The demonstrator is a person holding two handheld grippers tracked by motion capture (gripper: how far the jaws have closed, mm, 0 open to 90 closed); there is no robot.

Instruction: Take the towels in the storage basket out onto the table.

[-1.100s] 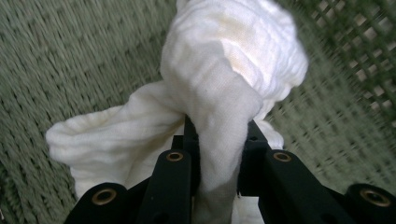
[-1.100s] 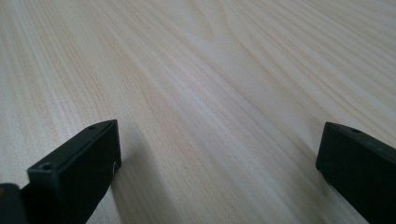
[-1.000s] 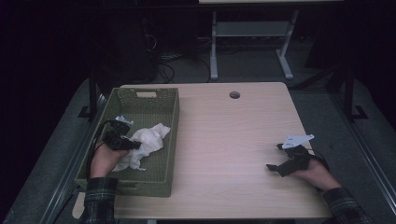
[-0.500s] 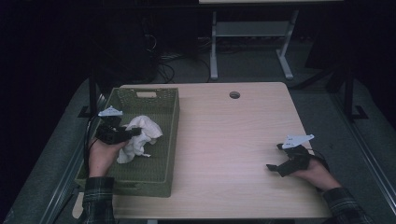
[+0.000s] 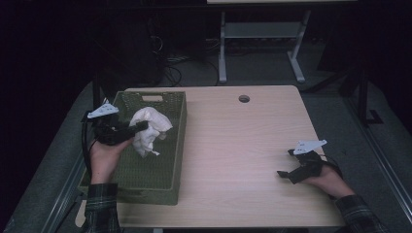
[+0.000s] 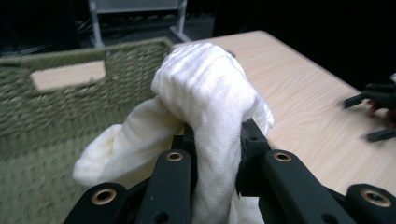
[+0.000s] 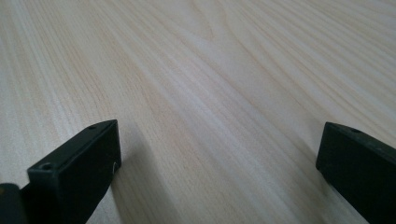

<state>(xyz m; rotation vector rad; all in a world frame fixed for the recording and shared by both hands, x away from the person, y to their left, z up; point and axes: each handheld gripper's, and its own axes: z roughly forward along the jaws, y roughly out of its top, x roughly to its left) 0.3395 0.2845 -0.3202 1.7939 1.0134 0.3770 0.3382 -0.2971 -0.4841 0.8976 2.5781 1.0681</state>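
The left gripper (image 5: pixel 142 126) holds a bunched white cloth (image 5: pixel 149 129) clamped above the green basket (image 5: pixel 145 187) — lifted, seemingly not yet set down — while the right gripper (image 5: pixel 284 175) rests spread wide and empty on the table (image 5: pixel 233 145).

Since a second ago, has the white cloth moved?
Yes. The left gripper has lifted the white cloth off the basket floor, toward the basket's far end.

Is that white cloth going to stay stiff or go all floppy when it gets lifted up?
Probably floppy: the white cloth bunches over the left tool and its ends droop toward the green basket. It's likely light too, since one pinch holds it. It shouldn't slip easily; the weave looks soft, not shiny.
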